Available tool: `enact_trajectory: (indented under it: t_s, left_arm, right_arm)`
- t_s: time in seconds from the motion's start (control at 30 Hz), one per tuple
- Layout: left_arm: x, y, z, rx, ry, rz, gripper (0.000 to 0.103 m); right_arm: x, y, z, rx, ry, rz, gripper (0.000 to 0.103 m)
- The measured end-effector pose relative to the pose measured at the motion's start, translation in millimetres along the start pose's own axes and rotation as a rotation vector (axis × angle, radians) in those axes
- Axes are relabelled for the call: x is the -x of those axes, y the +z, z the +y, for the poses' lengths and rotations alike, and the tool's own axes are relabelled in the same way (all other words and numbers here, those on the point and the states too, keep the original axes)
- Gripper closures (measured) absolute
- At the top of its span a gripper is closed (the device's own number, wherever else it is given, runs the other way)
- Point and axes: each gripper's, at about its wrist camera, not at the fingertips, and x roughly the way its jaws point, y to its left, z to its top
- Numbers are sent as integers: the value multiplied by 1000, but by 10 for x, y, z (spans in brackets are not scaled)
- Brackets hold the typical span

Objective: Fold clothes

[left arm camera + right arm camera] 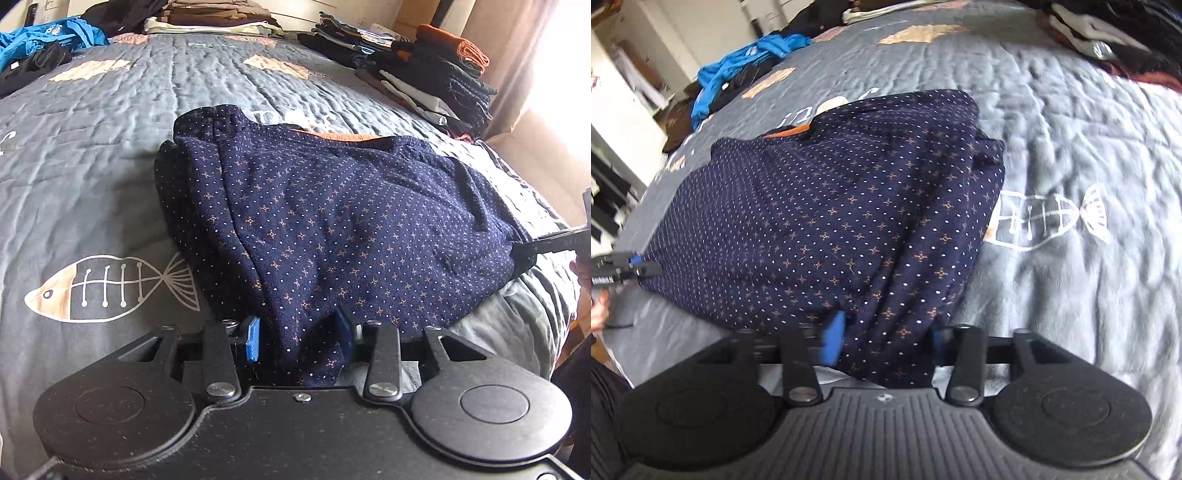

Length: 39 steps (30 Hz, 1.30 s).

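**Both claws on the near hem of the navy sweater**

My left claw point(300, 338) pinches the near edge of the navy dotted sweater point(332, 221), a bunch of the knit gathered between its blue pads point(253, 339). The sweater lies partly folded on the bed's grey quilt point(110, 147), with an orange lining point(347, 136) peeping out at its far edge. A fish-skeleton print point(107, 288) sits on the quilt just left of it. A blue garment point(48, 37) lies crumpled at the far left corner, and stacks of folded clothes point(424, 77) line the far right side.

My right claw point(884, 339) pinches the same hem further along, fabric bunched between its pads point(833, 341); this view is blurred.
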Motion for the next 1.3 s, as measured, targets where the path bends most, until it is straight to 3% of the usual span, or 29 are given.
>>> enact_trajectory:
  t_s: [0.03, 0.1, 0.23, 0.3, 0.53, 0.63, 0.67, 0.73, 0.83, 0.93, 1.03, 1.17, 1.3]
  left_arm:
    - [6, 1, 12, 1, -12, 3, 93]
    - [53, 8, 35, 2, -55, 1, 96]
    - [219, 22, 60, -15, -154, -17, 97]
    - [285, 28, 82, -29, -169, -18, 97]
    - [136, -109, 49, -127, -122, 144, 97]
    - [133, -74, 80, -121, -80, 111, 87]
    - [147, -56, 96, -115, -65, 93, 72]
    - [214, -14, 134, -89, -31, 30, 57]
    - [269, 39, 183, -44, -12, -22, 55]
    - [341, 85, 161, -45, 35, -97, 55]
    - [390, 204, 124, -19, 60, -165, 54]
    - [321, 432, 50, -51, 122, -188, 46]
    - [103, 665, -117, -105, 166, -179, 40]
  right_arm:
    - [15, -3, -10, -8, 8, -7, 81]
    - [69, -9, -15, 3, 22, -23, 87]
    - [223, 19, 43, 108, 44, -36, 91]
    - [306, 36, 95, 176, 55, -31, 92]
    - [310, -15, 214, 421, 41, 68, 92]
    - [178, 9, 169, 404, 3, 117, 88]
    - [149, 22, 149, 390, 1, 127, 86]
    - [173, 5, 119, 373, -4, 124, 68]
    - [353, 25, 52, 338, -38, 88, 51]
    - [595, 111, -71, 263, -30, 4, 49]
    - [743, 256, -131, 184, -29, -135, 47]
    - [609, 520, -66, 139, -39, -247, 44]
    - [214, 840, 228, 219, -64, -234, 42]
